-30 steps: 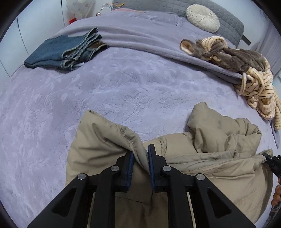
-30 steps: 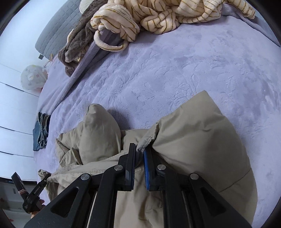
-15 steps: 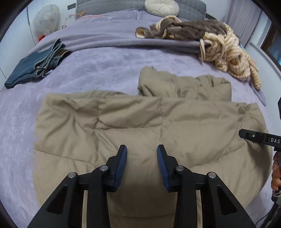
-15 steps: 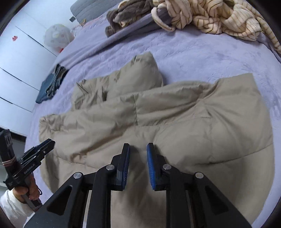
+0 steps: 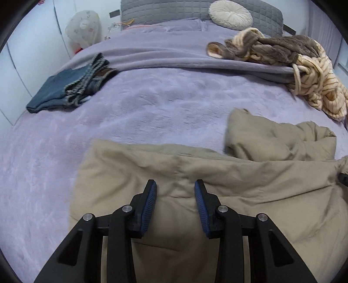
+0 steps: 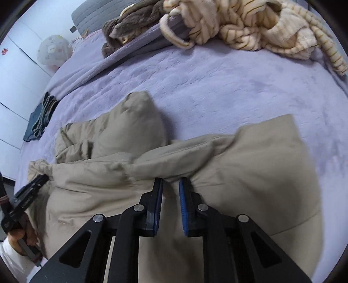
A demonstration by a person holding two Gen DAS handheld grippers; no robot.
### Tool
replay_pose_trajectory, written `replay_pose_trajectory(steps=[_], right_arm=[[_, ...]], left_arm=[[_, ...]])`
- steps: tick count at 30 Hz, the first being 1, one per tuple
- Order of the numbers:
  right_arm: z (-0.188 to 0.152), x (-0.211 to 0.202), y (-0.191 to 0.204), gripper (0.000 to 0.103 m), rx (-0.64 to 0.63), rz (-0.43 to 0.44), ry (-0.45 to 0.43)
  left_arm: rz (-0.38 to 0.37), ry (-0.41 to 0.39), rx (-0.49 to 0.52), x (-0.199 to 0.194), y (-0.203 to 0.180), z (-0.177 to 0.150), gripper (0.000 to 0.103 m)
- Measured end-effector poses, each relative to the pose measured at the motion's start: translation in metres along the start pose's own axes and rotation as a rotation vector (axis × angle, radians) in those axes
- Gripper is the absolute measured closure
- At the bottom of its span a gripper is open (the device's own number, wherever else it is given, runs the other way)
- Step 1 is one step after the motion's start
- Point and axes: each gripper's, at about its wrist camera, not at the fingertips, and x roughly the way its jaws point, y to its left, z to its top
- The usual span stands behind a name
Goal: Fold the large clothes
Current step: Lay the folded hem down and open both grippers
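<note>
A large tan padded jacket [image 5: 217, 174] lies spread on the lilac bed, folded over on itself, with a bunched sleeve [image 5: 271, 137] at its far right. My left gripper [image 5: 175, 193] is open and empty, low over the jacket's near left part. In the right wrist view the jacket [image 6: 250, 165] fills the foreground. My right gripper [image 6: 170, 185] is open, its tips at a raised fold of the jacket, nothing clamped. The left gripper [image 6: 28, 191] shows at the left edge of that view.
Folded blue jeans [image 5: 71, 87] lie at the far left of the bed. A heap of brown and cream striped clothes [image 5: 293, 58] lies at the far right, also in the right wrist view [image 6: 239, 24]. A round cushion [image 5: 230, 14] rests on the grey headboard [image 5: 174, 8].
A second ago both grippers were shut on jacket folds; they let go, opened and pulled back. Since half a second ago both have dropped closer to the jacket.
</note>
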Motion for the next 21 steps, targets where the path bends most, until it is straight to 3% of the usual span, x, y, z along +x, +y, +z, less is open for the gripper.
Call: replay_pose_trajectory(steps=[3, 6, 13, 16, 19, 21], right_arm=[[0.003, -0.011, -0.045, 0.086, 0.059, -0.067, -0.021], [0.002, 0.003, -0.079, 0.089, 0.141, -0.060, 0.001], [0.012, 0.030, -0.081, 0.088, 0.147, -0.109, 0.018], [0.013, 0.015, -0.076, 0.083, 0.156, -0.117, 0.022], [0.006, -0.008, -0.070, 0.064, 0.157, -0.099, 0.001], [-0.002, -0.026, -0.066, 0.058, 0.165, -0.075, -0.023]], left_arm=[[0.064, 0.031, -0.049, 0.015, 0.037, -0.004, 0.064], [0.042, 0.070, -0.099, 0.037, 0.053, -0.009, 0.063], [0.056, 0.111, -0.112, 0.061, 0.045, 0.002, 0.062], [0.050, 0.117, -0.127, 0.045, 0.049, 0.001, 0.062], [0.036, 0.107, -0.117, 0.020, 0.055, -0.003, 0.059], [0.031, 0.096, -0.106, 0.002, 0.058, -0.008, 0.047]])
